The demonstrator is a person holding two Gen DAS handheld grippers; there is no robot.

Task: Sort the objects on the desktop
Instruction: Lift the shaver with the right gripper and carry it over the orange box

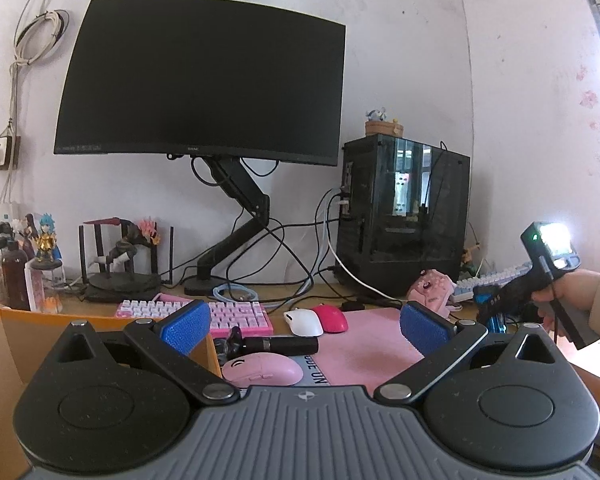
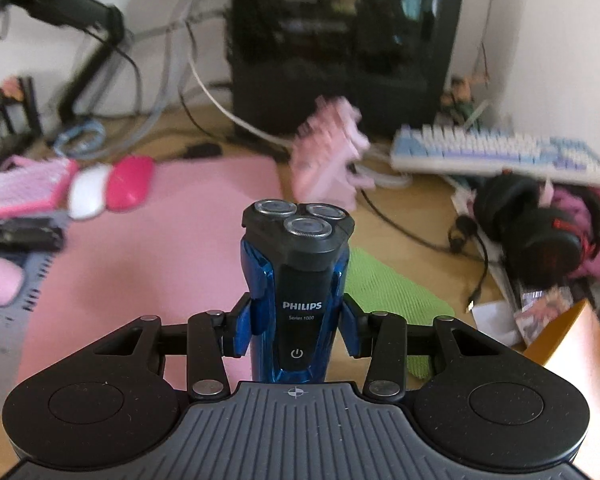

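1. My right gripper (image 2: 296, 328) is clamped on the blue and black electric shaver (image 2: 298, 280), its two pads pressed against the shaver's sides. The shaver stands upright between the jaws, three round cutting heads on top and the power button facing the camera.
2. Beyond the right jaws and below the shaver lies the pink desk mat (image 2: 148, 248); a green cloth (image 2: 384, 288) sits just to the right of the jaws.
3. Farther ahead of the right jaws, to the right, I see a blue and white keyboard (image 2: 500, 152) and black headphones (image 2: 540, 236) near it. The background there is blurred.
4. My left gripper (image 1: 304, 322) has its jaws spread wide, with nothing between the blue pads (image 1: 186, 322).
5. Just ahead of the left jaws, low between them, a pale pink mouse (image 1: 262, 370) rests beside a black cylindrical device (image 1: 276, 346).
6. Past those, still between the left jaws, a white mouse (image 1: 302, 322) and a magenta mouse (image 1: 332, 318) lie side by side; the pink keyboard (image 1: 236, 314) is partly hidden behind the left pad.
7. Right of the left jaws, my right hand (image 1: 572, 292) holds the other gripper's handle.
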